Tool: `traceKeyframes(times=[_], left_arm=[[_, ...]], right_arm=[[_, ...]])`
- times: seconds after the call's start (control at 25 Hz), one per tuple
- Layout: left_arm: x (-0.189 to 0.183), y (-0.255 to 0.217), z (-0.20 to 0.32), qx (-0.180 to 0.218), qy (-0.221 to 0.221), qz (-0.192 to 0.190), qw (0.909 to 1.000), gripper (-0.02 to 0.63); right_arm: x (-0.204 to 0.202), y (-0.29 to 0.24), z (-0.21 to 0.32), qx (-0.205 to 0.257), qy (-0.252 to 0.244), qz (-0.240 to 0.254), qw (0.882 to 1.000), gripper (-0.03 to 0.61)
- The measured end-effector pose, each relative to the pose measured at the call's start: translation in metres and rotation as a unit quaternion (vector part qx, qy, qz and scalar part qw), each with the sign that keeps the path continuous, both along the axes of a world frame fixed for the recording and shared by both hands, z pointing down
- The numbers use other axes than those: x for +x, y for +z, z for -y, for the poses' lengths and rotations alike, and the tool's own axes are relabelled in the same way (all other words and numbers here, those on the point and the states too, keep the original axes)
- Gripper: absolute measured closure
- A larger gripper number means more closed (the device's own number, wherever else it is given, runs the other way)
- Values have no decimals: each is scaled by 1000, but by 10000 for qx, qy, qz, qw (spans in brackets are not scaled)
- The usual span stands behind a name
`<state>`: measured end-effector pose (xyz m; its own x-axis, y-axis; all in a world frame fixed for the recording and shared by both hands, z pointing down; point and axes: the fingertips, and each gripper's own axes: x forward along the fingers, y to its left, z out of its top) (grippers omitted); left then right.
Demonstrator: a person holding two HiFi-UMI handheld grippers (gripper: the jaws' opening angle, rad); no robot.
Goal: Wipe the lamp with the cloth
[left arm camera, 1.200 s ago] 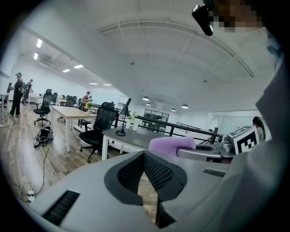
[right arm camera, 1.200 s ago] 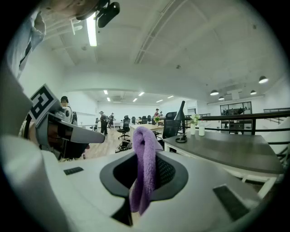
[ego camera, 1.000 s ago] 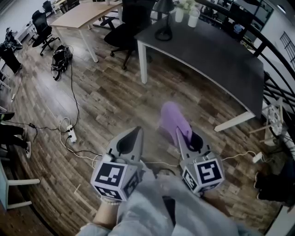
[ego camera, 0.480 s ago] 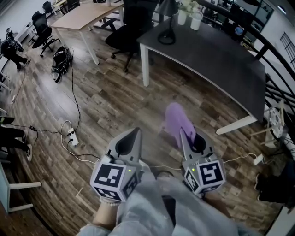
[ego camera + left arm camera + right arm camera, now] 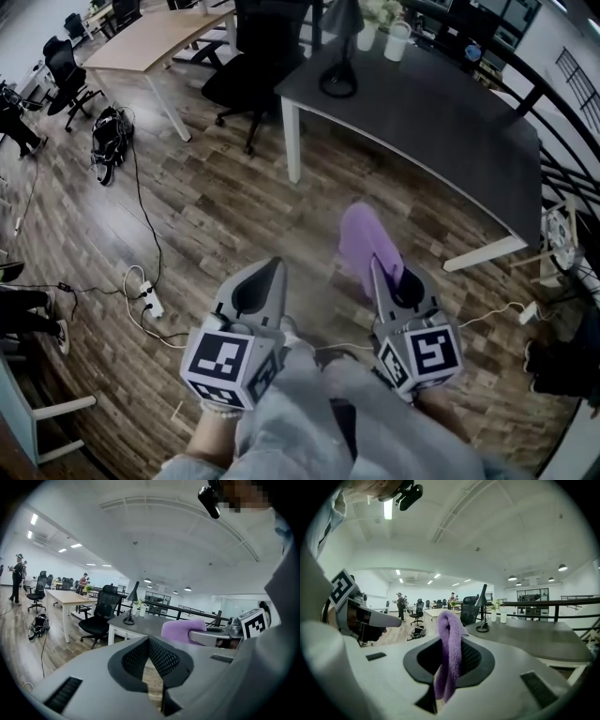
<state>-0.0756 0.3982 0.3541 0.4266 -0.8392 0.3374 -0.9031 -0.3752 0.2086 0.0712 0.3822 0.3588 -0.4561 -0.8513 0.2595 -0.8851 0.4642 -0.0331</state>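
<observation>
Left gripper [image 5: 272, 270] is held low in front of the person, pointing forward, jaws pinched together with nothing in them. Right gripper [image 5: 377, 272] sits just beside it, level with it, clamped on the purple cloth [image 5: 364, 239]. Grey sleeves [image 5: 309, 422] cover both forearms.

The cloth [image 5: 449, 654] is soft purple terry, matt and fuzzy, with a visible nap. Both the left tongs [image 5: 149, 640] and the right tongs [image 5: 450, 618] have smooth, matt grey plastic shells and black pads [image 5: 165, 656] with a fine meshed texture. The floor [image 5: 216, 206] is grained wood planking with a faint sheen. The counter [image 5: 450, 112] has a smooth, matt, dark grey top.
</observation>
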Motion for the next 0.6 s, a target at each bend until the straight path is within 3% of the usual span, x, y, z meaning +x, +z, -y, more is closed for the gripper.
traceKeyframes(times=[0.24, 0.4, 0.6], left_arm=[[-37, -1, 34, -9, 79, -110, 9999, 614], [-57, 3, 48, -345, 166, -9, 9993, 614], [-80, 1, 70, 25, 183, -104, 9998, 614]], right_arm=[[-36, 1, 29, 5, 77, 17, 10000, 528], [-54, 5, 46, 12, 185, 8, 9998, 528], [-73, 5, 60, 76, 276, -8, 9996, 528]])
